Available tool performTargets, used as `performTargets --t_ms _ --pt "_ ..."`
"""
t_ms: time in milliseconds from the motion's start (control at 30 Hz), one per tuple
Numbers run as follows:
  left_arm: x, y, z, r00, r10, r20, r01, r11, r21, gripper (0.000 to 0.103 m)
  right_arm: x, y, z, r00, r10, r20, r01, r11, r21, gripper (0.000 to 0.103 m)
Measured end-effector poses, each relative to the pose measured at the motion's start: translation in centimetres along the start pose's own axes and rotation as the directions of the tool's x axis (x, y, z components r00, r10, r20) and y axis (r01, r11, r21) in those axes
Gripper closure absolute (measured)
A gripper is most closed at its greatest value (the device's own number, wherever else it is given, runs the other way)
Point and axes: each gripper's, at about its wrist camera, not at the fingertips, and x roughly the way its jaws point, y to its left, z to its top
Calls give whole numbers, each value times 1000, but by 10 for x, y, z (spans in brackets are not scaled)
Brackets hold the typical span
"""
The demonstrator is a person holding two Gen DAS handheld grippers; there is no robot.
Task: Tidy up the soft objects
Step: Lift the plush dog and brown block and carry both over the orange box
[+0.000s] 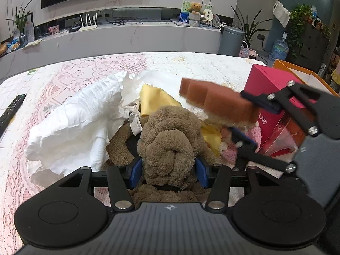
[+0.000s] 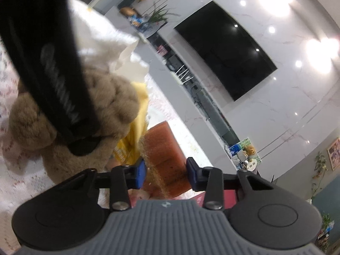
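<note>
Left gripper [image 1: 169, 170] pinches the brown plush toy [image 1: 170, 140] between its blue pads, on the lace tablecloth [image 1: 63, 78]. To that claw's left lies a black remote [image 1: 10, 111], nearer in a crumpled white cloth [image 1: 80, 123]. Just beyond the plush sits a yellow cloth [image 1: 155, 101]. To the claw's right, the right gripper [image 2: 165, 173] clamps a brown sponge [image 1: 214, 102], held above a pink knitted item [image 1: 231, 148]. Behind that claw stands a red box [image 1: 265, 85].

"LAB" on pink box [image 1: 268, 85]
</note>
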Motion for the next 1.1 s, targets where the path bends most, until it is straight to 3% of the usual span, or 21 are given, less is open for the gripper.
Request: performTargets --t_ms 233,433,567,833,1000,1100 --pt "-21 -12 -6 998 -1 66 1 1000 4 45 -45 -34 4 999 -2 47 -8 980 198 67" --pt "-55 -37 -5 991 31 131 -36 999 38 45 -88 -58 10 998 46 52 -61 930 363 68" --pt "-75 -55 -1 994 27 111 -28 1000 14 46 -122 -74 12 996 78 44 -89 887 453 68" --pt "-118 -114 26 986 -98 133 85 991 100 46 -181 -140 -19 998 55 -11 -37 805 593 68" --pt "-113 -166 55 979 -195 57 184 969 163 46 -199 -192 -60 992 86 -91 -1 730 683 68" --pt "-99 -192 73 970 -242 3 237 955 176 46 -205 -214 -89 982 94 -163 48 713 700 68"
